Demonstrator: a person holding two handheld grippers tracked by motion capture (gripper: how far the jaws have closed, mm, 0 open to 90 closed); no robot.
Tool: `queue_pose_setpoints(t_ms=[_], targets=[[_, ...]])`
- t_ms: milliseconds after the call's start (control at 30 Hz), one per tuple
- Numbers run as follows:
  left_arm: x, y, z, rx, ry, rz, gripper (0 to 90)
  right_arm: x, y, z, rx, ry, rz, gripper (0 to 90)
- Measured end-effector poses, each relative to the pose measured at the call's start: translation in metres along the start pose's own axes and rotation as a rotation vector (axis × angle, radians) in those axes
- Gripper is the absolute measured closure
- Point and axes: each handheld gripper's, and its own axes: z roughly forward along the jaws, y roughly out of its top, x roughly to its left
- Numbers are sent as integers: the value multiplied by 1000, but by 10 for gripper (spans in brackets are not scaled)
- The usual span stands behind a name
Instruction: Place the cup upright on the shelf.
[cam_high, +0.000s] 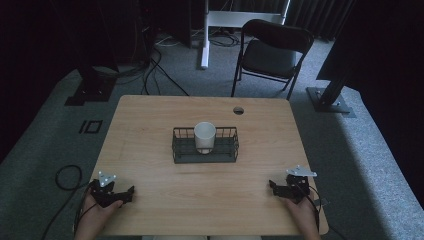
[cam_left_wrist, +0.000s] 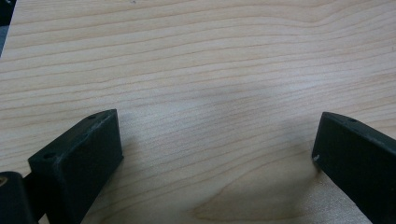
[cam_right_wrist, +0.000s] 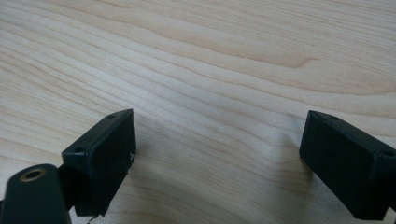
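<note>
A white cup (cam_high: 204, 137) stands upright inside a dark wire basket (cam_high: 180, 150) at the middle of the wooden table (cam_high: 150, 120). My left gripper (cam_high: 125, 193) rests at the front left corner of the table, held by a hand, far from the basket. In the left gripper view its jaws are wide apart over bare wood, so the left gripper (cam_left_wrist: 217, 135) is open and holds nothing. My right gripper (cam_high: 274, 187) rests at the front right, held by the other hand. The right gripper (cam_right_wrist: 219, 135) is open too, with bare wood between its jaws.
A black folding chair (cam_high: 272, 50) stands beyond the table's far edge. A small round hole (cam_high: 238, 110) sits near the table's far right. Cables (cam_high: 67, 176) lie on the grey carpet at the left. Dark stands (cam_high: 330, 95) flank the table.
</note>
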Motion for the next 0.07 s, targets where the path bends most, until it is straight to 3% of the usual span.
queue_pose_setpoints(t_ms=[67], targets=[[0, 0, 0, 0, 0, 0, 19, 0, 0, 0, 0, 0, 0, 103]])
